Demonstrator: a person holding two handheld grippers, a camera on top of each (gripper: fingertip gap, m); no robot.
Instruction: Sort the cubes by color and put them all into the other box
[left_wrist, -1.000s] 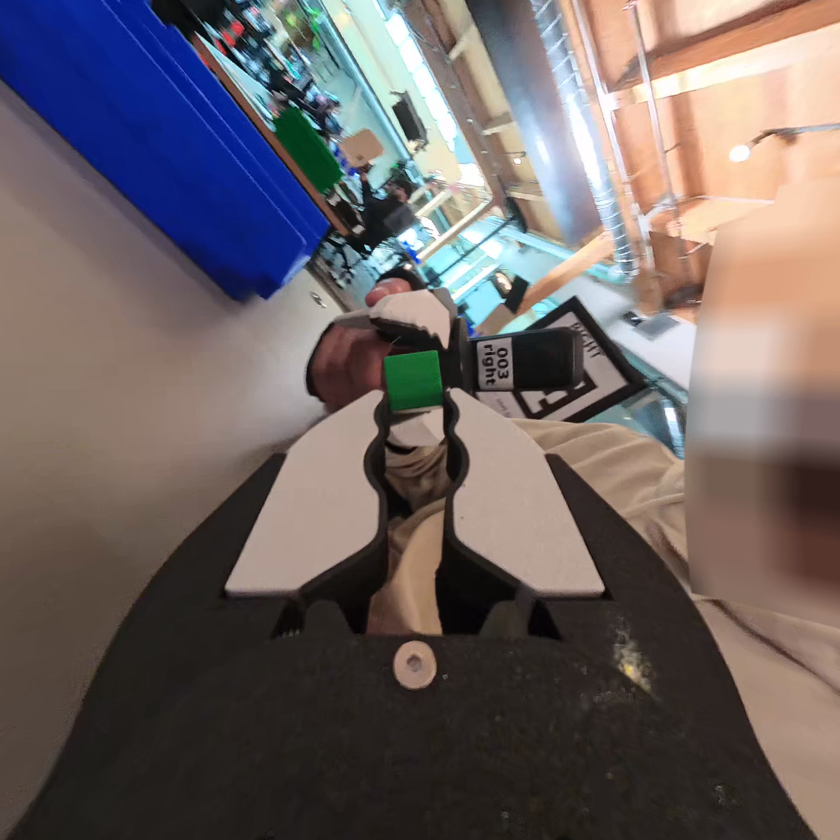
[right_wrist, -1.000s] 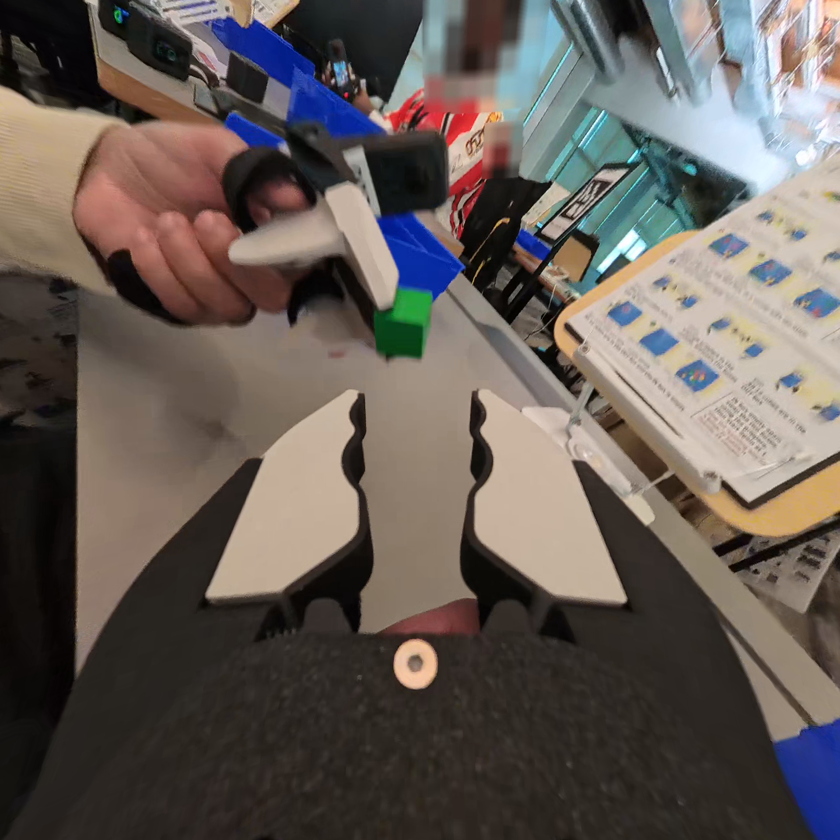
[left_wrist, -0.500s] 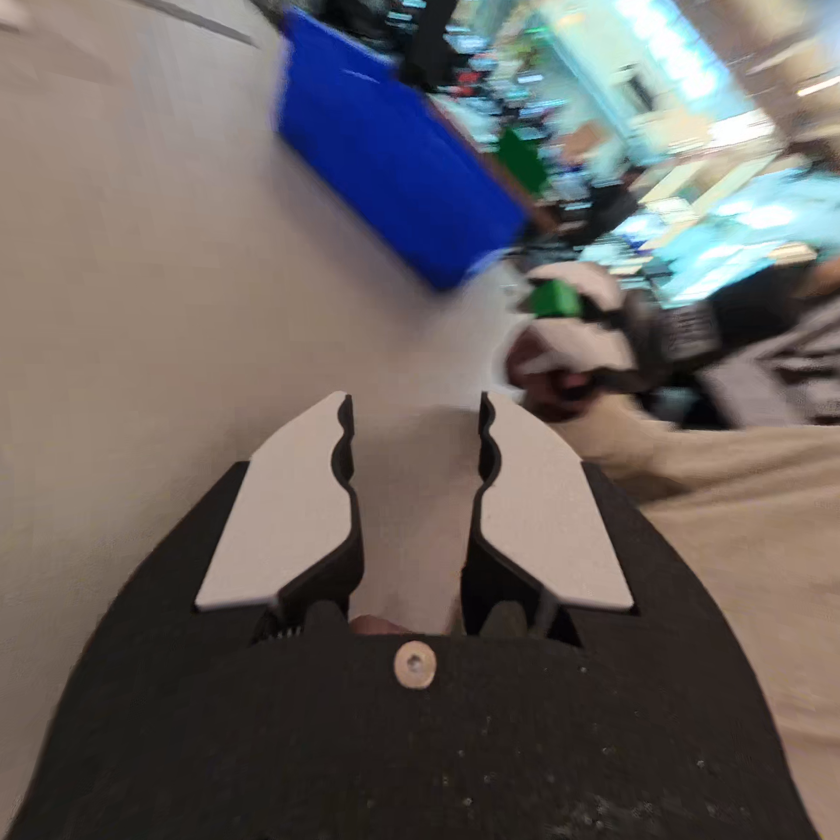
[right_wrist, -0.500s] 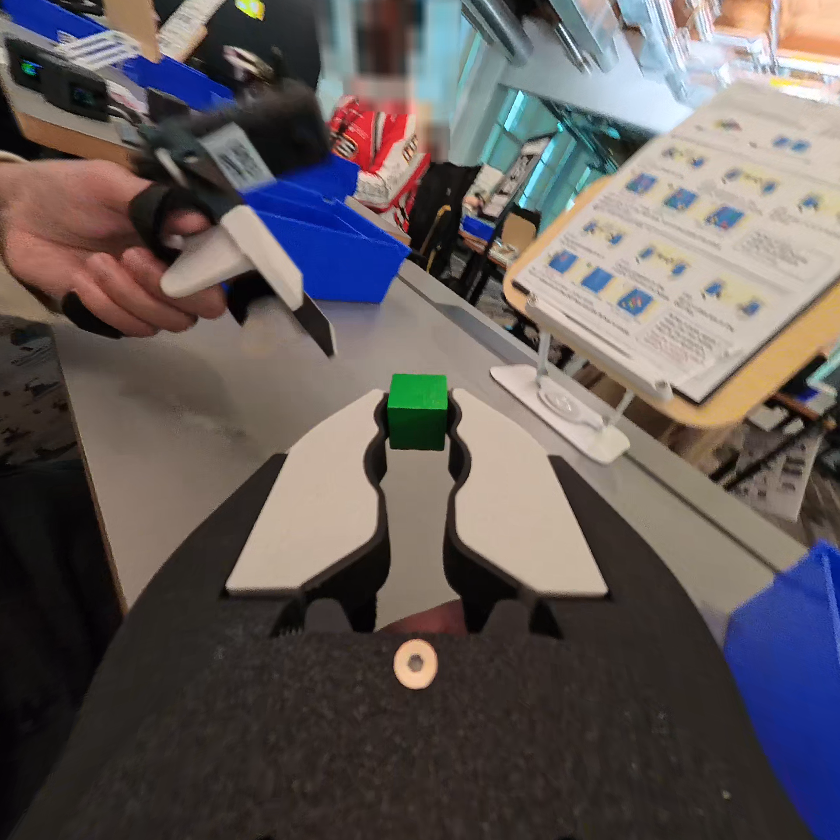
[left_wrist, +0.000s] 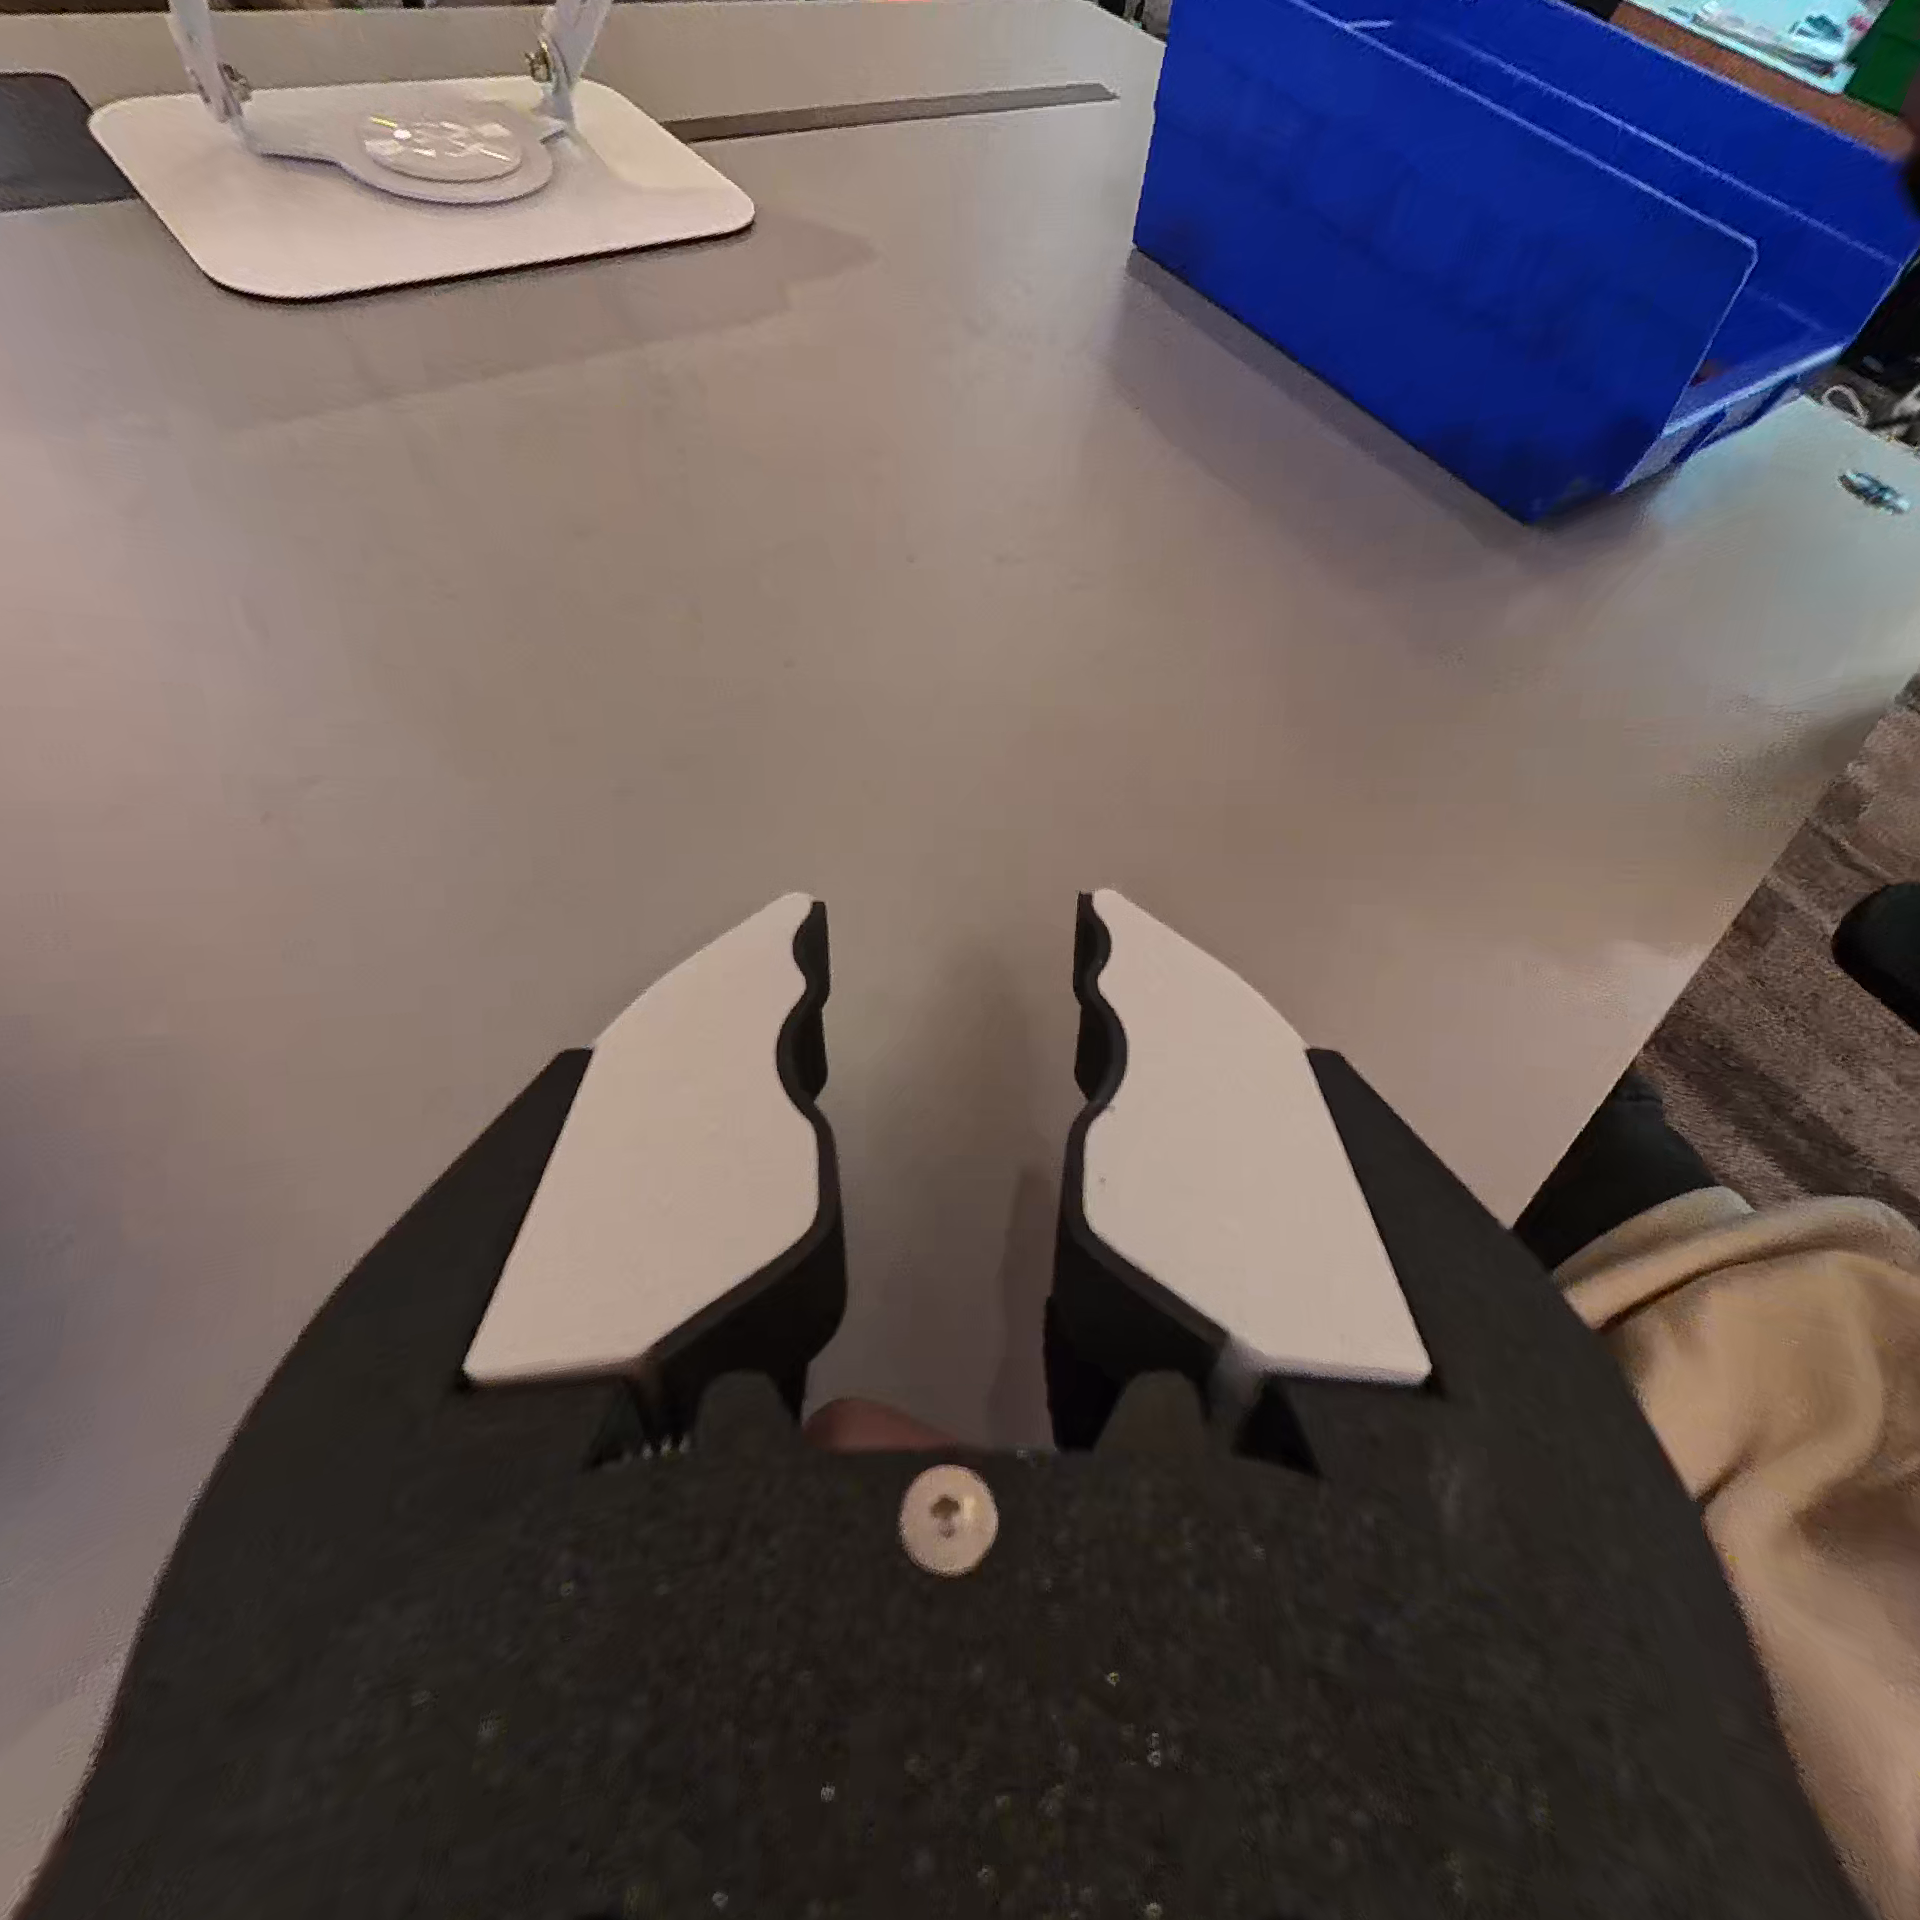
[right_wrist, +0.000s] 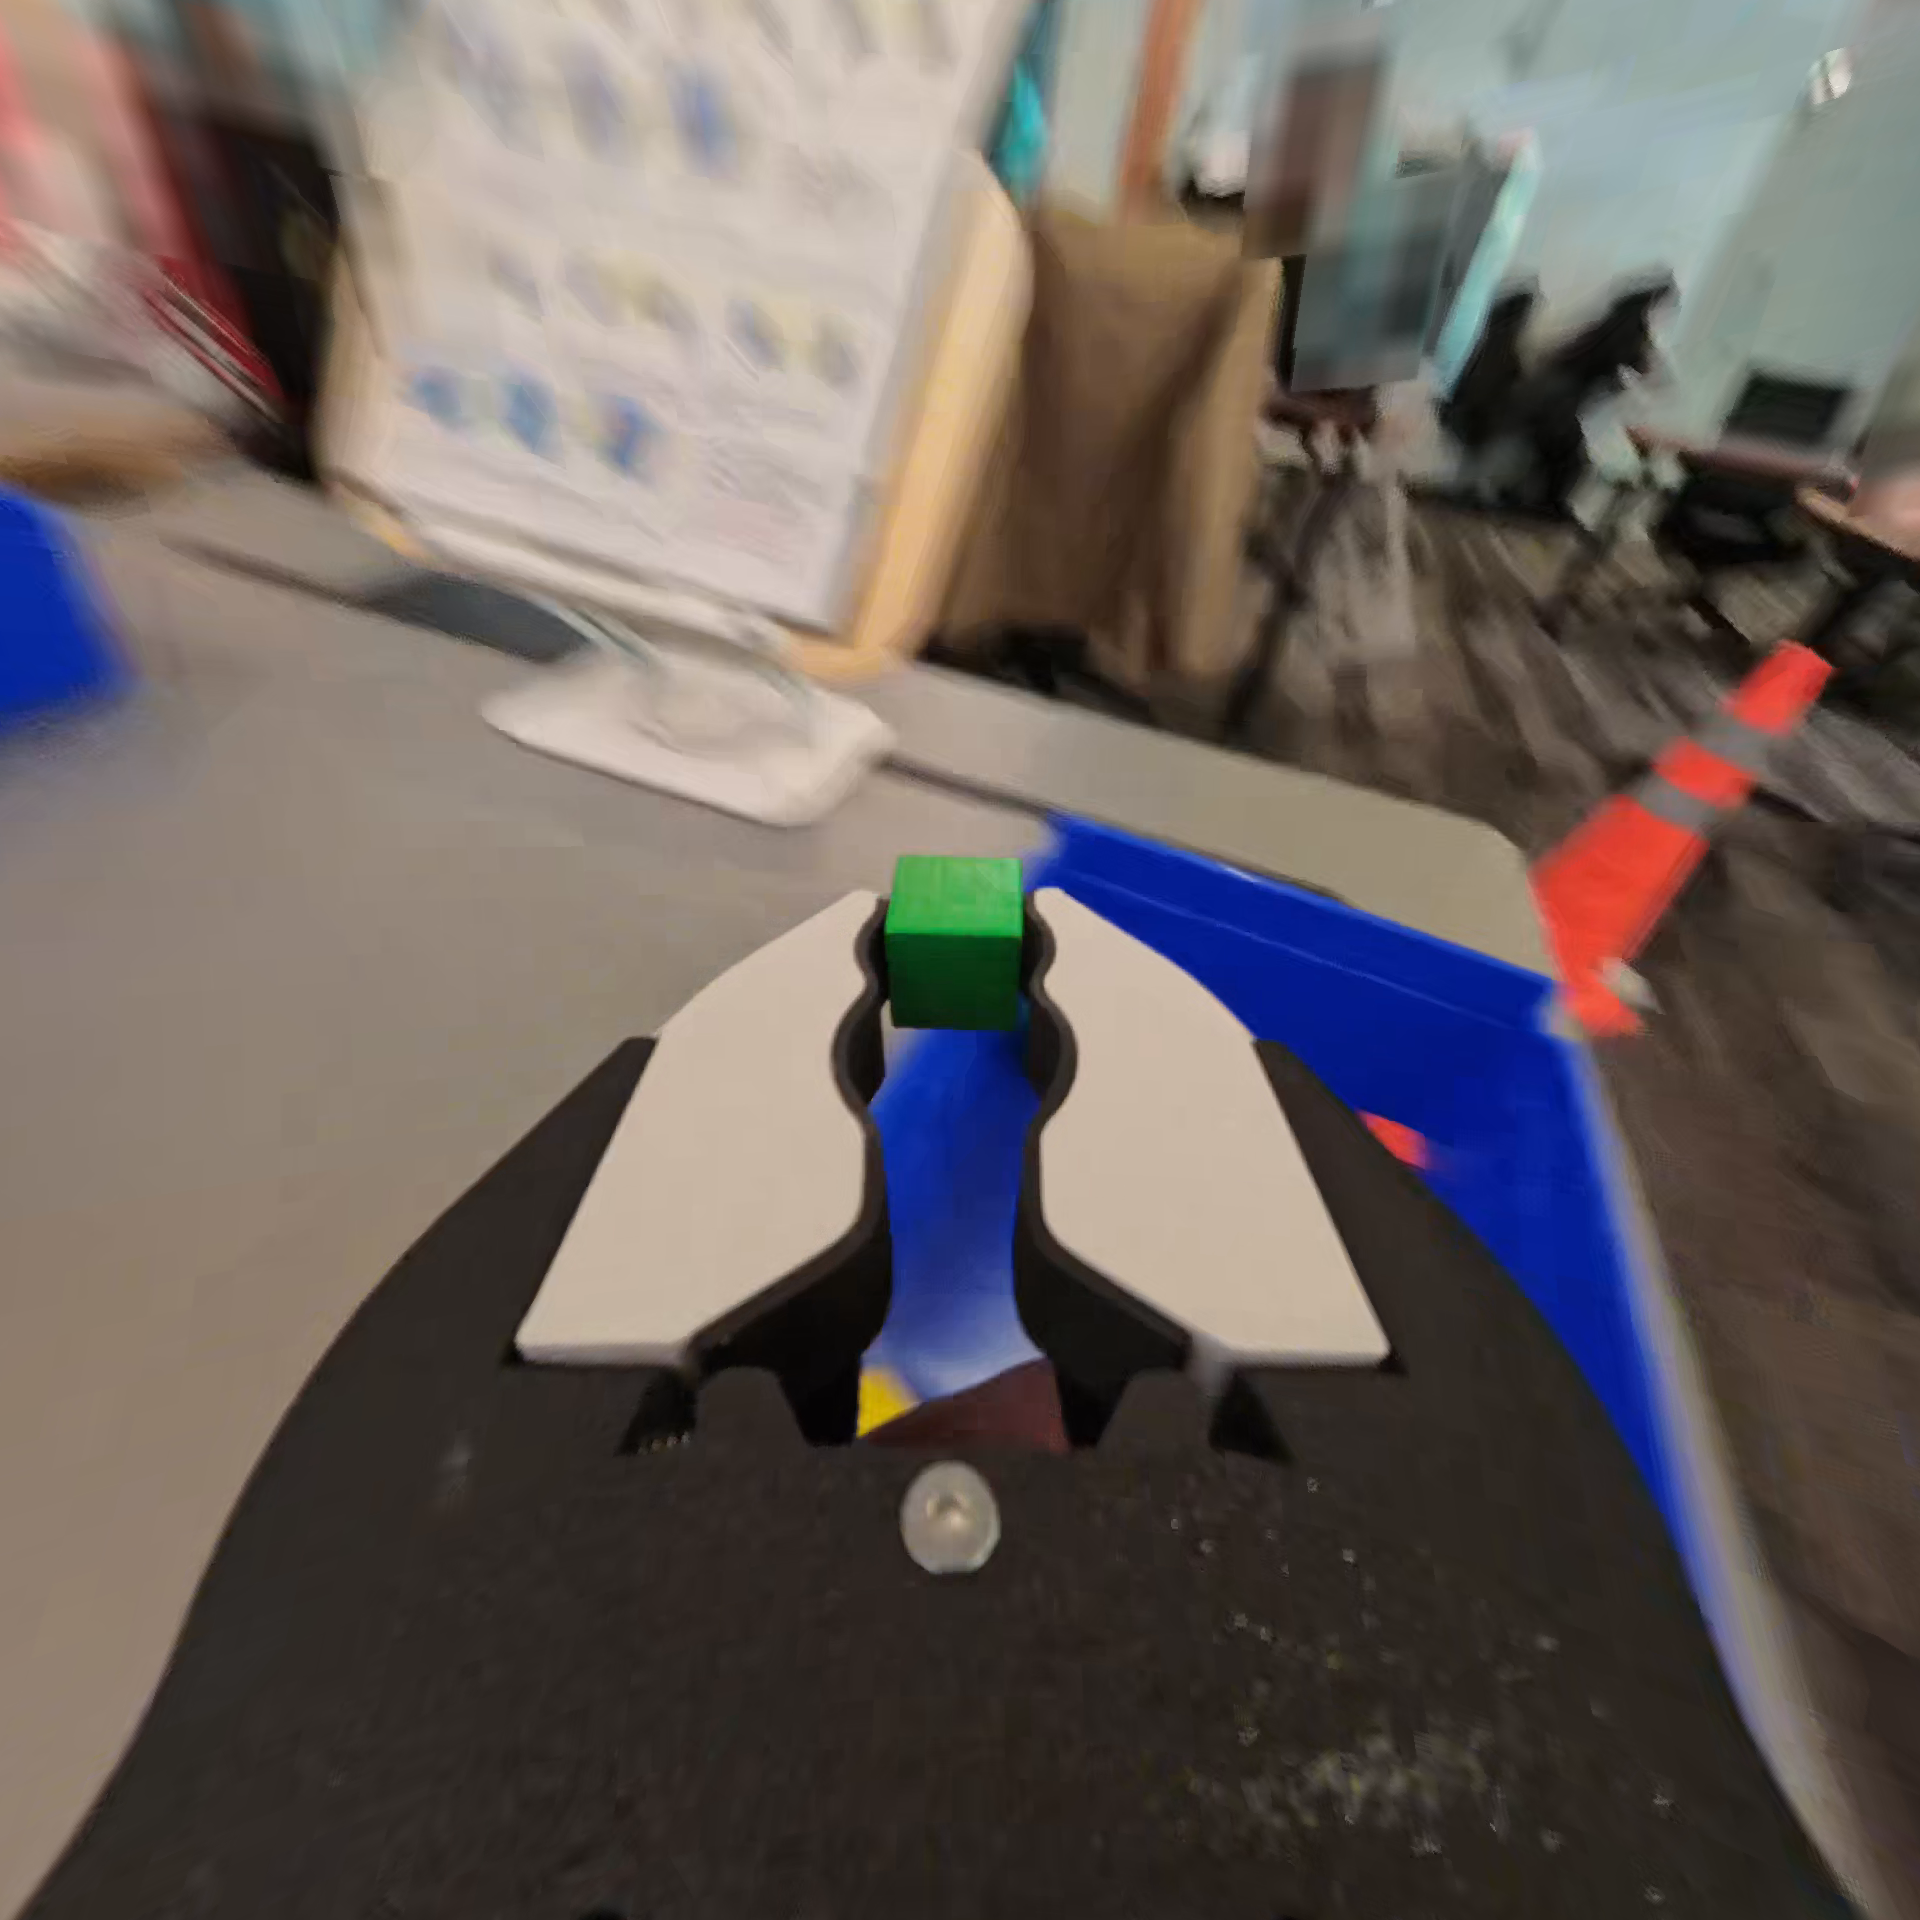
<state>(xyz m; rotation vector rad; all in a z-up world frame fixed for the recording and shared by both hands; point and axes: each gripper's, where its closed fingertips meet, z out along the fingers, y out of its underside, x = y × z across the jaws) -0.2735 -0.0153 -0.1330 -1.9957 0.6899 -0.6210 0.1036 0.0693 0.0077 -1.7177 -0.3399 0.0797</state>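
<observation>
- Green cube (right_wrist: 954, 940) clamped at the very fingertips of the right gripper (right_wrist: 954, 935), centre of the right wrist view, upright and square between the two fingers; likely taken that far forward so it can drop free the instant the fingers part.
- Held over the near end of a blue box (right_wrist: 1299, 977) that runs from frame centre to the right edge; blue showing through the gap below the cube suggests the box floor lies directly underneath, hence a release spot rather than a carrying pose.
- A sliver of yellow (right_wrist: 881, 1397) low in that gap and a patch of red (right_wrist: 1392, 1138) beyond the right finger: probably cubes already inside, though too blurred and hidden to tell for sure.
- Heavy motion blur across the background, so probably in mid-swing; best to settle before letting go, and to pick the spot for green away from the other colours.
- Left gripper (left_wrist: 951, 909) spread wide and empty, lower centre of the left wrist view, above bare grey table (left_wrist: 520, 623); seemingly parked clear of the drop.
- Second blue box (left_wrist: 1455, 260) at upper right there, contents hidden by its wall.
- White stand base (left_wrist: 416, 177) upper left; orange cone (right_wrist: 1673, 842) on the floor, right of the right wrist view.
</observation>
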